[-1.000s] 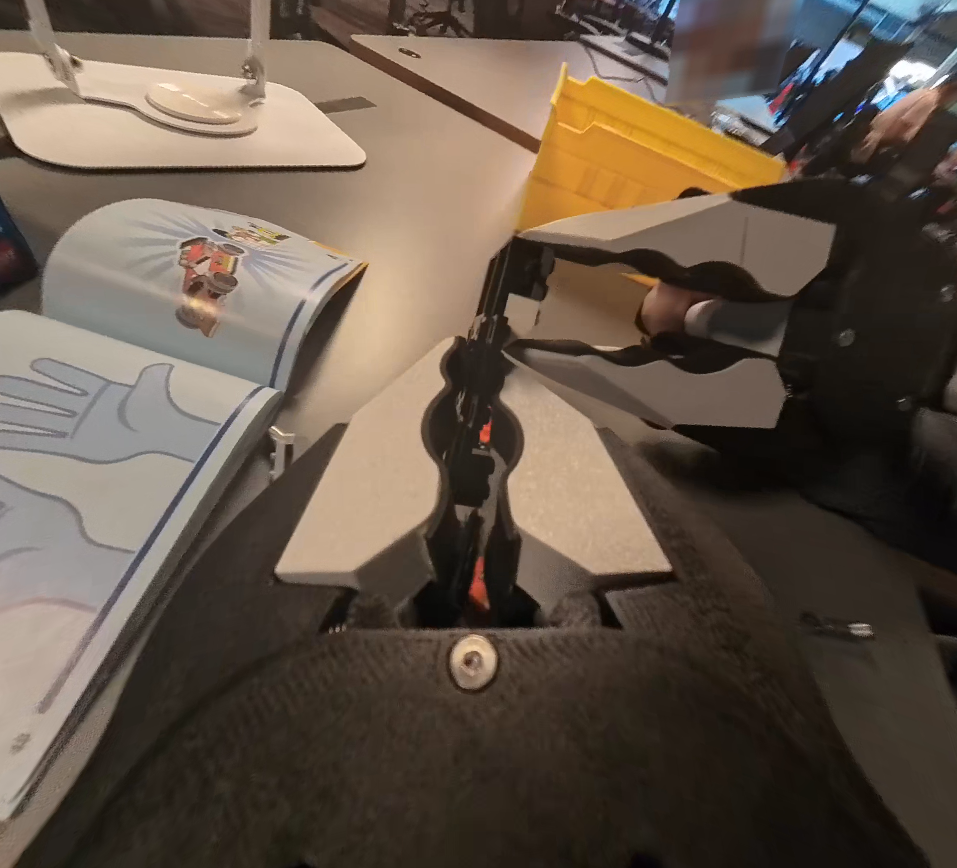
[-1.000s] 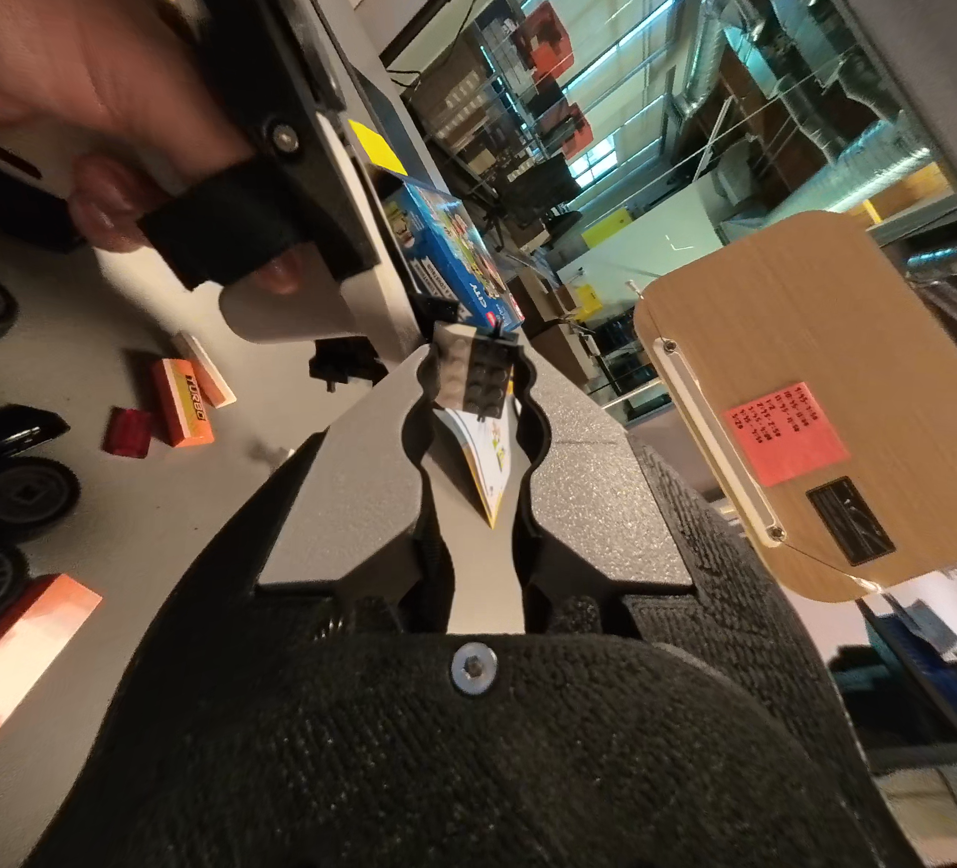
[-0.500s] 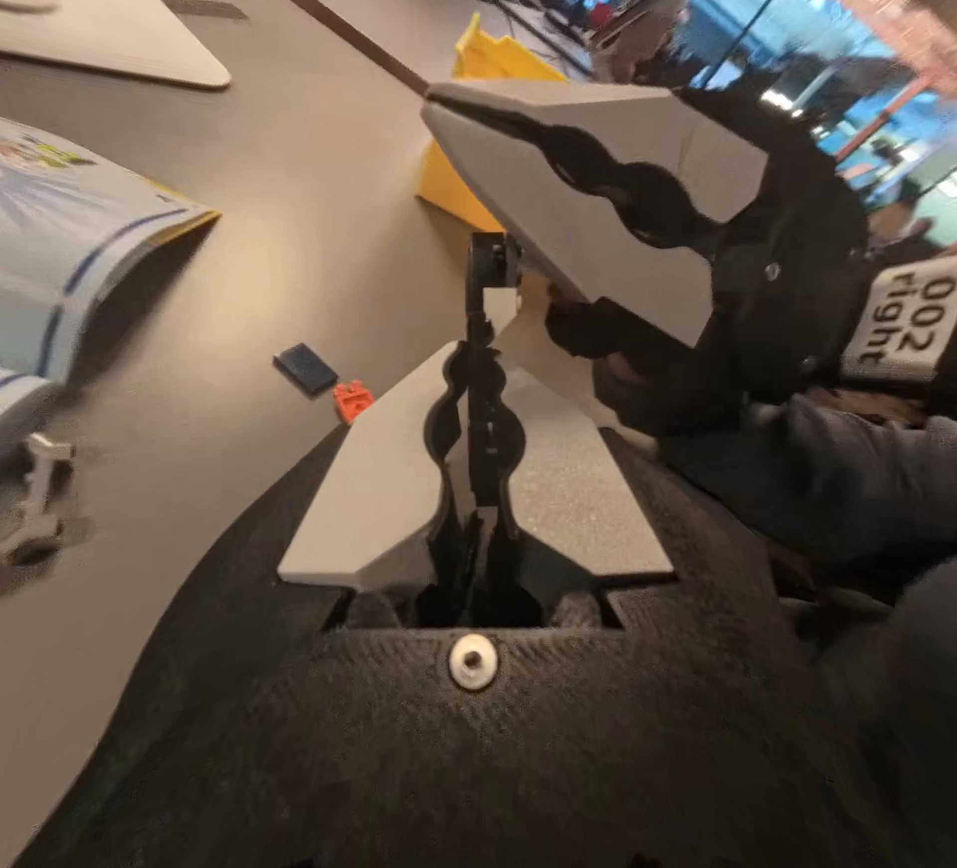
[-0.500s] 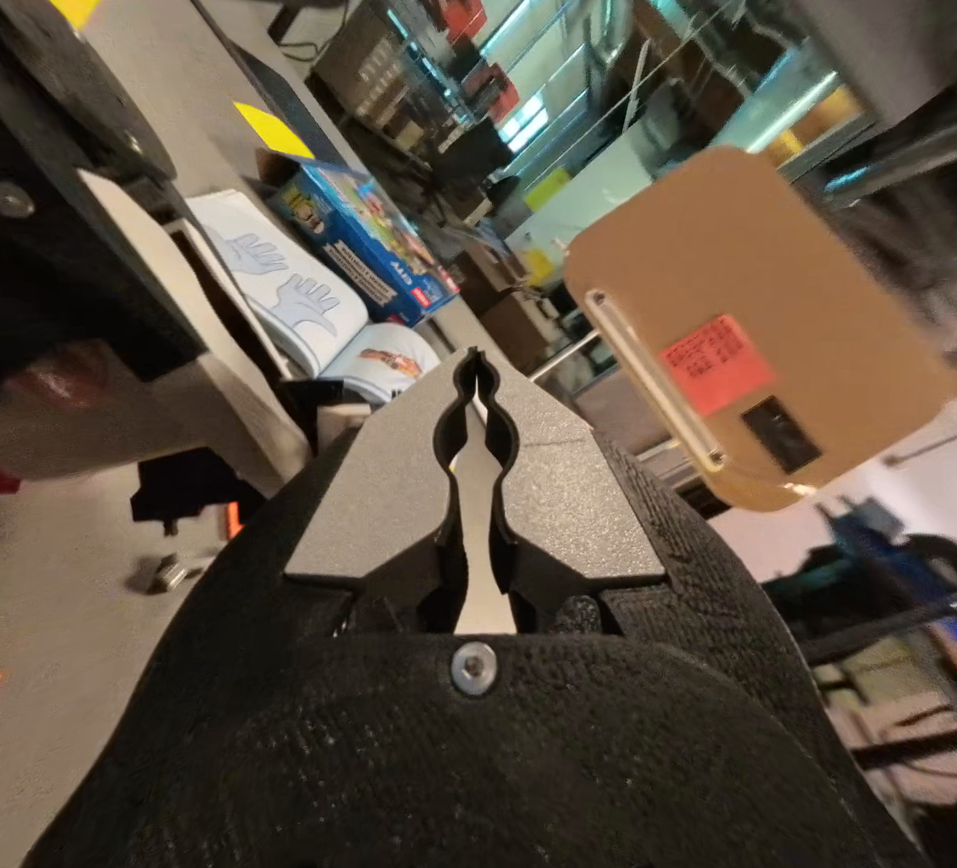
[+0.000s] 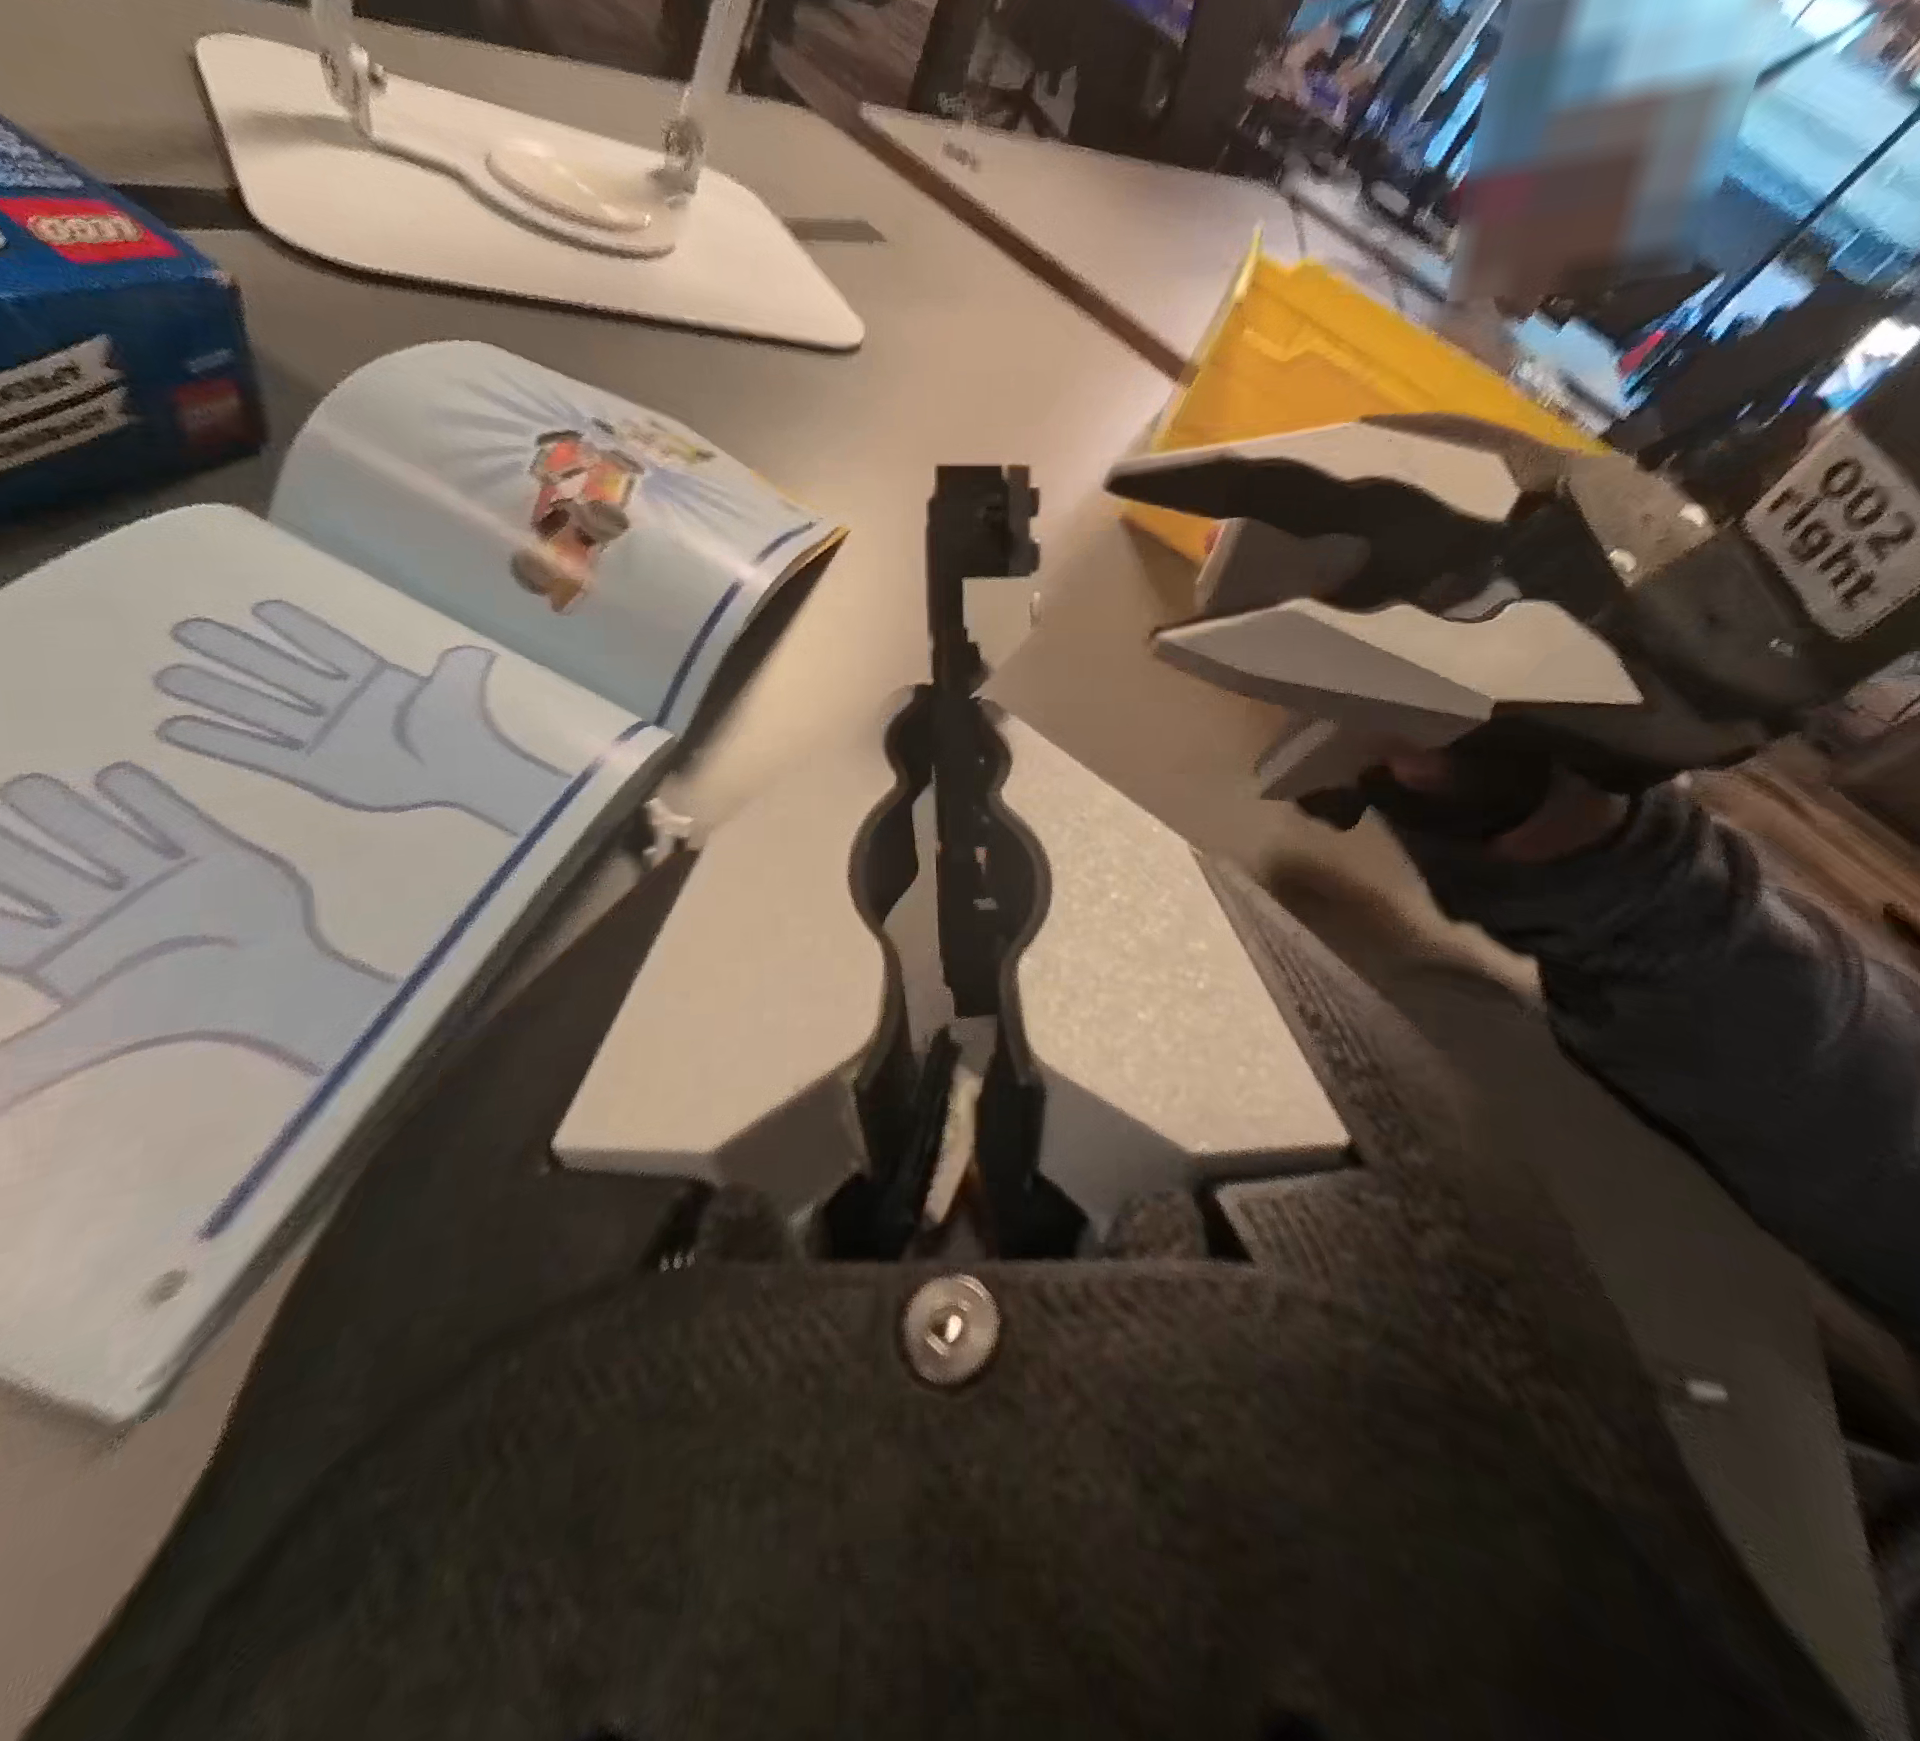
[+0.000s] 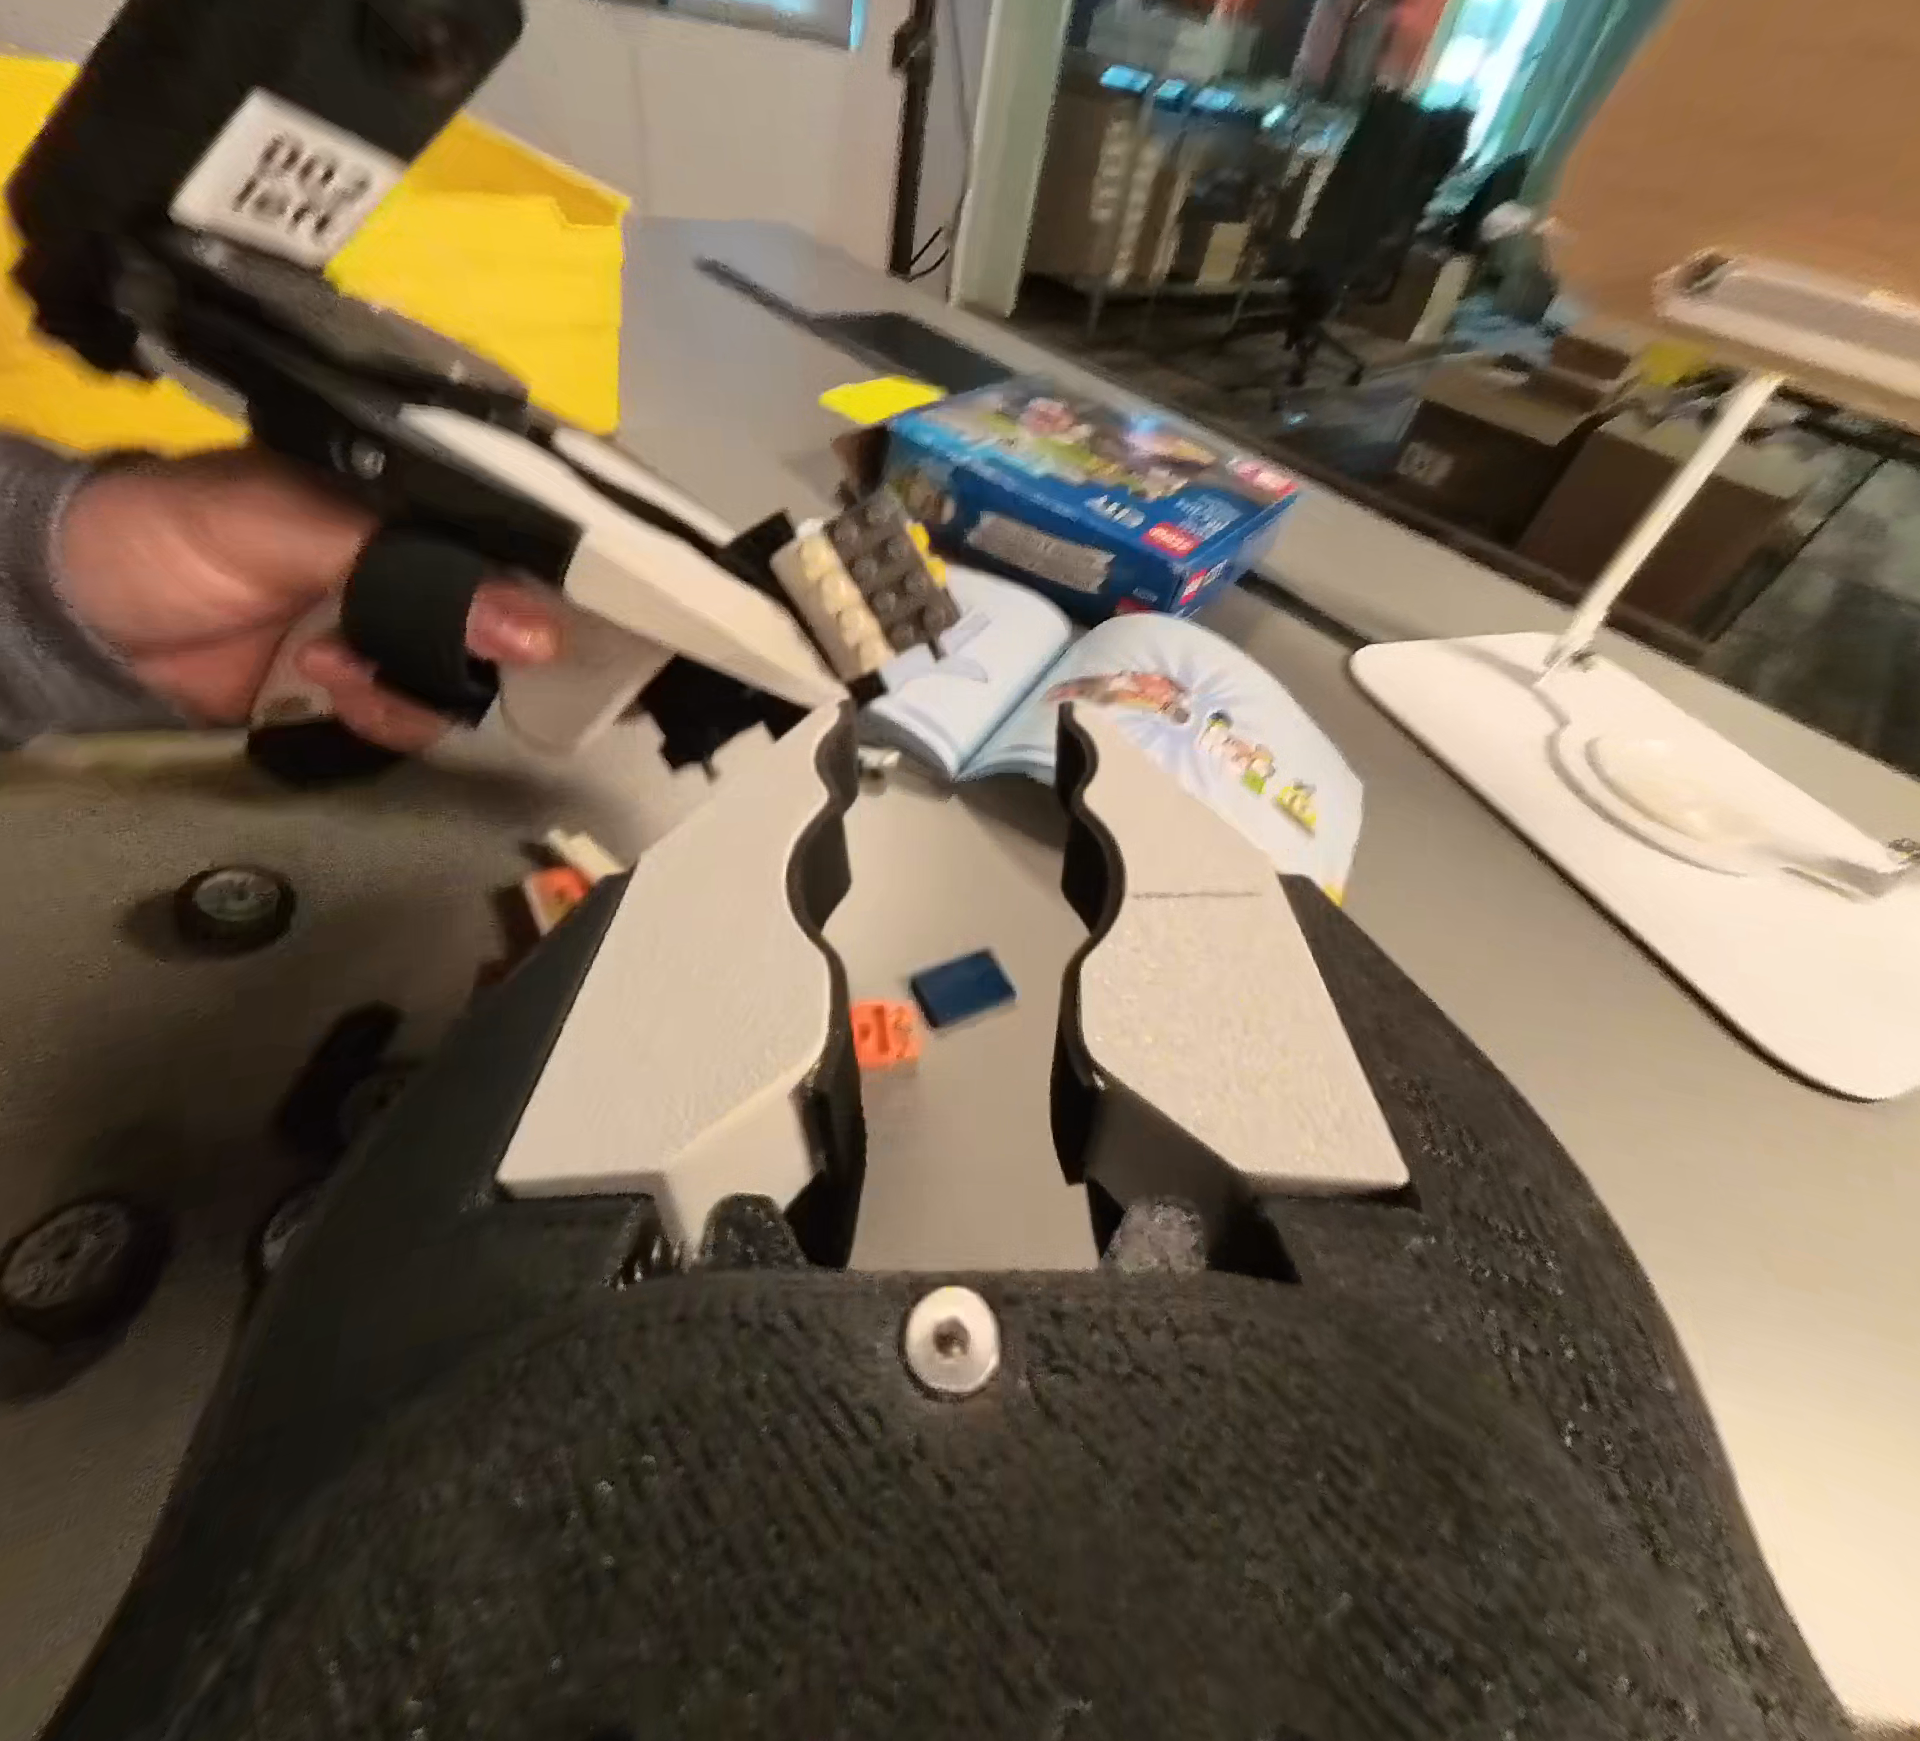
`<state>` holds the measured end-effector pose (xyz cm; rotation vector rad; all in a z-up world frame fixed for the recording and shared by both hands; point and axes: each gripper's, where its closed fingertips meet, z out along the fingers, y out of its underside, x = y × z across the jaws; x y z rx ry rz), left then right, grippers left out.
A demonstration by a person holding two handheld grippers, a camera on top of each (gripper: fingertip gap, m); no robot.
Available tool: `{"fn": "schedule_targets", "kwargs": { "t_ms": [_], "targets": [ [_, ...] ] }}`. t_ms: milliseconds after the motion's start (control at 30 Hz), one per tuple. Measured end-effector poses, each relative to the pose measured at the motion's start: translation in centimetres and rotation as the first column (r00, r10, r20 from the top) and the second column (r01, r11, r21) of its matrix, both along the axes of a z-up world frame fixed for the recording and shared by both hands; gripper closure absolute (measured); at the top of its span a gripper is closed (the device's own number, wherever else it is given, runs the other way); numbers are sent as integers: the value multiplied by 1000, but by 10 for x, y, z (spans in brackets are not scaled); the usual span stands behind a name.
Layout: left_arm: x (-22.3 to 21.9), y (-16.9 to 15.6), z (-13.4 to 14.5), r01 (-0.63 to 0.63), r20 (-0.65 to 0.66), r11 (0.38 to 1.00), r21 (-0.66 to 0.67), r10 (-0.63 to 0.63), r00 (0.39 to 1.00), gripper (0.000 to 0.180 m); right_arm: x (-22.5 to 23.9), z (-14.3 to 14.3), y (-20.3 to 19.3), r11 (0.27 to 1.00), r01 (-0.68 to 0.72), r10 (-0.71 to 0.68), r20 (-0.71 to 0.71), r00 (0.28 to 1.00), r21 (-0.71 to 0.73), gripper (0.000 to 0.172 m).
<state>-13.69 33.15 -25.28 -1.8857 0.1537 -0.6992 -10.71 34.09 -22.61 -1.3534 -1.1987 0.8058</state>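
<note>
Clamped edge-on between the pads of the left tongs (image 5: 951, 735), a black toy-brick assembly (image 5: 971, 611) is held above the grey counter (image 5: 935, 361). Its long axis is seen to run along the fingers and forward past their tips, with a short blocky end turned toward the right at the far tip. From the right wrist view the same piece is shown as a dark studded plate with a row of cream bricks (image 6: 831, 595) along one side, its studded face tilted up and toward that camera.

The right tongs (image 6: 956, 735) are spread apart with nothing between them, and are held just beside the assembly's lower end. On the counter below their gap, a small dark blue tile (image 6: 961, 987) and an orange brick (image 6: 883, 1035) are seen close together. An open instruction booklet (image 5: 312, 756), a blue toy box (image 6: 1081, 502), a yellow bin (image 5: 1309, 372), a white lamp base (image 5: 540, 195) and loose black wheels (image 6: 234, 902) are spread around.
</note>
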Motion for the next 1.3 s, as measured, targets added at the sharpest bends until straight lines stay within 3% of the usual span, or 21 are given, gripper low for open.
{"fn": "schedule_targets", "kwargs": {
  "t_ms": [67,167,267,367,533,667,767,867,933,1000,1067,1167,1300],
  "targets": [
    [-2,-9,-9,100,-52,989,-109,-107,993,177,2,-16,-8,993,-103,109,108,988,-60,134],
    [-10,-39,-26,233,-54,912,-338,-266,962,176,10,-40,-10,984,-153,172,234,957,-97,128],
    [-38,-65,-37,158,-148,873,-462,-251,957,177,13,-43,-5,986,-153,165,242,956,-66,129],
    [-56,-87,-52,98,-136,830,-548,-204,970,176,10,-36,9,994,-110,109,162,981,-2,128],
    [-64,-88,-54,21,-119,851,-525,-98,988,147,17,7,32,978,53,-29,-118,993,203,128],
    [-89,-89,-48,-222,-324,873,-434,78,943,102,15,21,41,925,109,-38,-196,980,364,128],
    [-62,-105,-34,-190,-382,919,-346,47,923,106,8,28,39,917,81,17,-241,970,391,117],
    [-12,-134,-38,-7,-378,942,-336,-128,917,111,6,35,36,902,74,55,-283,958,426,109],
    [14,-147,-38,98,-404,967,-236,-189,895,120,6,37,33,900,70,64,-290,955,430,108],
    [12,-152,-52,37,-469,974,-222,-140,872,131,7,38,30,901,67,71,-298,952,429,108],
    [7,-153,-64,-34,-455,969,-246,-84,886,137,7,38,27,906,54,82,-298,951,420,108],
    [13,-151,-60,-31,-364,969,-244,-62,929,145,7,36,28,912,52,77,-295,952,406,108],
    [15,-149,-63,-21,-418,971,-237,-82,905,151,7,34,30,922,47,73,-292,954,384,108]
  ]
}}
